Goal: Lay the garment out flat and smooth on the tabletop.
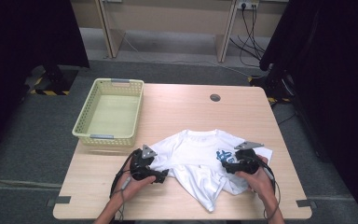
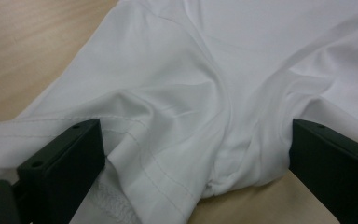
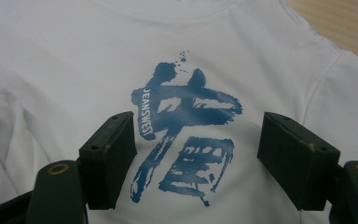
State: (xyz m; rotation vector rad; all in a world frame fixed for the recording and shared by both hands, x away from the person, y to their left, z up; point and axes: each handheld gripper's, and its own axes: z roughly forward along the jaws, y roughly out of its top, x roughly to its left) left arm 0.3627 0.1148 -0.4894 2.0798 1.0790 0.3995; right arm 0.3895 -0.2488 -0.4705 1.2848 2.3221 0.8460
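Observation:
A white T-shirt (image 1: 193, 156) lies crumpled on the near half of the wooden table (image 1: 182, 105). It carries a blue brush-stroke print (image 3: 186, 135) that reads JEANSWEST. My left gripper (image 1: 162, 175) sits at the shirt's left sleeve edge. In the left gripper view its jaws stand wide apart, and a bunched fold of the shirt (image 2: 191, 116) lies between them without being pinched. My right gripper (image 1: 227, 163) is over the shirt's right side. It is open too, hovering close over the print (image 1: 223, 155) with its jaws either side of it.
A pale yellow plastic basket (image 1: 103, 137) stands with nothing in it at the table's back left. A round cable grommet (image 1: 215, 97) sits in the far middle of the tabletop. Bare wood lies between the basket and the shirt. Dark curtains flank the table.

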